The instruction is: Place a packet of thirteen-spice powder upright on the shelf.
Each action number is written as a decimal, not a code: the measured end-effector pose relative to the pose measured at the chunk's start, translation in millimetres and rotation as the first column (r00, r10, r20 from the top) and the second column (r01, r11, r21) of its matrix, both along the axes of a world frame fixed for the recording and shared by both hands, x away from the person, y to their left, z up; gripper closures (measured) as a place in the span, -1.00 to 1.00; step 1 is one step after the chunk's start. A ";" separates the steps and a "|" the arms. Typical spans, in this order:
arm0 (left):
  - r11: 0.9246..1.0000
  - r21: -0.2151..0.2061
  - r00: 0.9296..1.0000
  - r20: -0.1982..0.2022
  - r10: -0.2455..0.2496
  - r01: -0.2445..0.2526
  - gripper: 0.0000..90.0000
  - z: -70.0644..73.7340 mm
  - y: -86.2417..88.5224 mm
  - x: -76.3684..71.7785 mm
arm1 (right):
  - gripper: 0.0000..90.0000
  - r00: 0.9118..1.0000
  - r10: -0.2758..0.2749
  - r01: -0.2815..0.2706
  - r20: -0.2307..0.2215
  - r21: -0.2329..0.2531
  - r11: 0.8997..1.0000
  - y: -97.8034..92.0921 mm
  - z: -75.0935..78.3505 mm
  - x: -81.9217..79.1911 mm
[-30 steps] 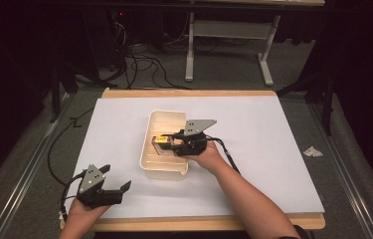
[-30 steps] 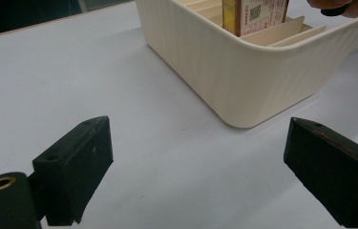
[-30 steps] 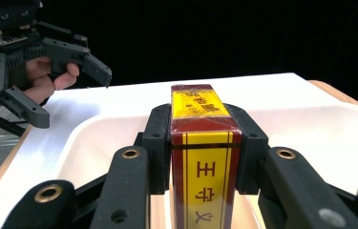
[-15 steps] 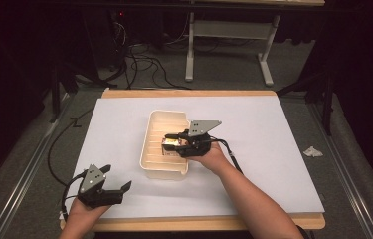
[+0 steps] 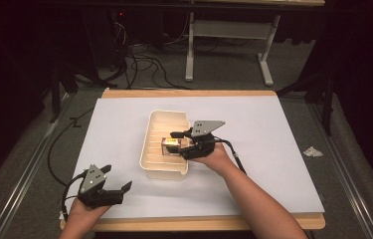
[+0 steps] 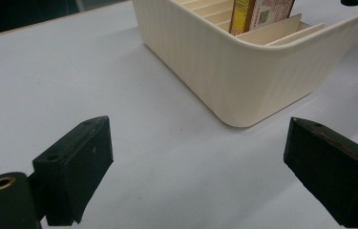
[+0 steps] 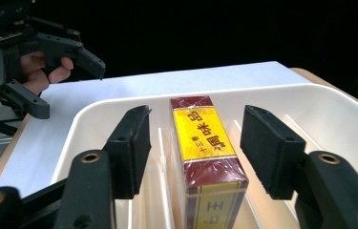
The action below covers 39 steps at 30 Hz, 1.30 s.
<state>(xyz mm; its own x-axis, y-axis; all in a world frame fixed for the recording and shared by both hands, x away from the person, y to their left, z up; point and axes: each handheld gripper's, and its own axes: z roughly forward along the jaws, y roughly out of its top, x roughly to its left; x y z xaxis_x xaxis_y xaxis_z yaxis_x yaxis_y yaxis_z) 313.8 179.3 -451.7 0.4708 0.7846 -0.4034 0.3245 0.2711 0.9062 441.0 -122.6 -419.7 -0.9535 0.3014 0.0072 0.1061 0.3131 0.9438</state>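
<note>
A cream slotted bin sits mid-table on the white sheet. A maroon and yellow box stands upright in one of its slots. My right gripper reaches into the bin from the right. In the right gripper view it is open, with the box between its jaws and a gap on each side. Near the front left corner of the table my left gripper is open with nothing in it. The left gripper view has its jaws wide apart, facing the bin's rounded corner and the box.
The white sheet covers the wooden table and lies bare on both sides of the bin. A crumpled scrap lies on the floor to the right. Cables and white desk legs stand beyond the far edge.
My right gripper has drawn back slightly to the right while the box stays in the bin. The left gripper has hardly moved.
</note>
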 end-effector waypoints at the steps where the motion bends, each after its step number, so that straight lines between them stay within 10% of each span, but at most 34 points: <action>1: 1.000 0.000 1.000 0.000 -0.001 0.001 -0.78 0.0 -0.1 0.0 | -0.08 1.000 -0.009 0.009 0.004 -0.003 1.000 -1.1 0.9 -0.8; 26: 1.000 -0.003 1.000 0.000 -0.004 0.004 -0.78 -0.1 -1.8 -0.2 | -0.44 0.990 -0.136 0.137 0.018 -0.058 0.989 -40.0 6.9 -18.6; 39: 1.000 -0.001 1.000 -0.004 -0.008 0.008 -0.78 -0.9 -3.1 0.9 | -0.51 0.961 -0.276 0.277 0.033 -0.064 0.959 -90.9 5.0 -35.5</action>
<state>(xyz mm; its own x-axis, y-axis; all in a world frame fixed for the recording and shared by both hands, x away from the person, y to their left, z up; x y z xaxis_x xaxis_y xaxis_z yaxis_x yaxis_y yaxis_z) 314.7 176.2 -452.6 0.4755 0.7805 -0.4059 0.3299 0.2695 0.9047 405.5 -213.5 -414.7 -0.8325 0.5523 -0.0432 0.1760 0.3376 0.9247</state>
